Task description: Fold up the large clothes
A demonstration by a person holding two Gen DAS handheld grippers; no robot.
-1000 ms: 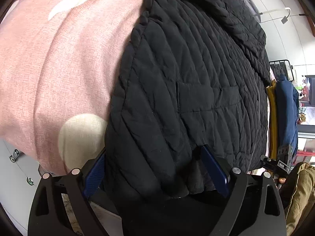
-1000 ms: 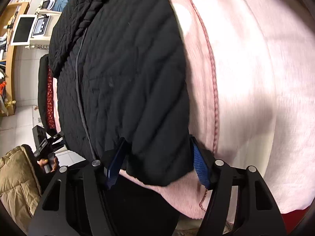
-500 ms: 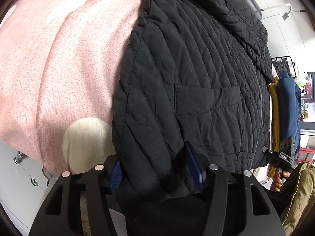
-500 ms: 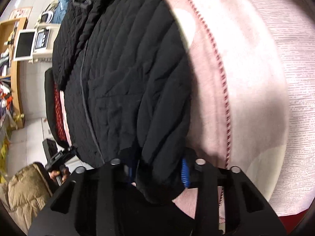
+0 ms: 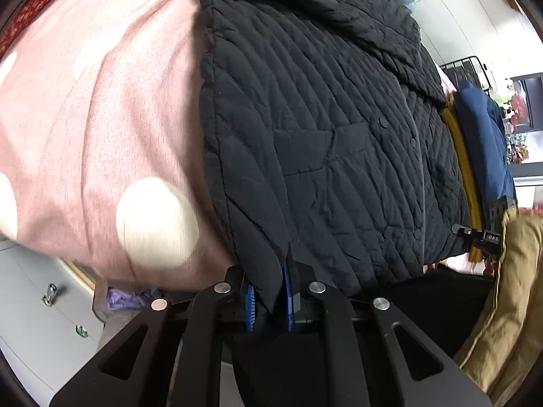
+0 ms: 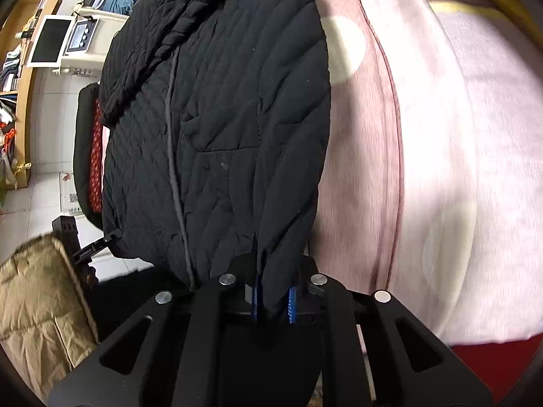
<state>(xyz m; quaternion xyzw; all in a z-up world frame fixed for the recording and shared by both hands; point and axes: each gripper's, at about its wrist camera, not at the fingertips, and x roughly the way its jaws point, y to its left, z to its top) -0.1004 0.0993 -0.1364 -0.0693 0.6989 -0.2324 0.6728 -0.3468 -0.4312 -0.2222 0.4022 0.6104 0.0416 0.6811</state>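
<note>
A black quilted jacket [image 5: 322, 135] lies spread on a pink bedspread with pale dots [image 5: 101, 118]. My left gripper [image 5: 269, 281] has its jaws closing, and its blue pads pinch the jacket's near hem corner on the left side. In the right wrist view the same jacket [image 6: 220, 118] runs away from me. My right gripper [image 6: 274, 291] is also closing, with the opposite hem corner squeezed between its blue pads. Both corners are raised slightly off the bedspread [image 6: 441, 135]. The hood and collar lie at the far end.
Folded navy and mustard clothes [image 5: 482, 142] sit at the bed's right edge. A tan padded coat [image 6: 37, 298] hangs near me. White drawers [image 5: 34, 322] stand below the bed on the left. A wooden shelf with a monitor [image 6: 51, 40] is across the room.
Both pairs of jaws went from wide apart around the hem to pinched tight on it. Both grippers have risen a little, gathering the jacket's corners upward.
</note>
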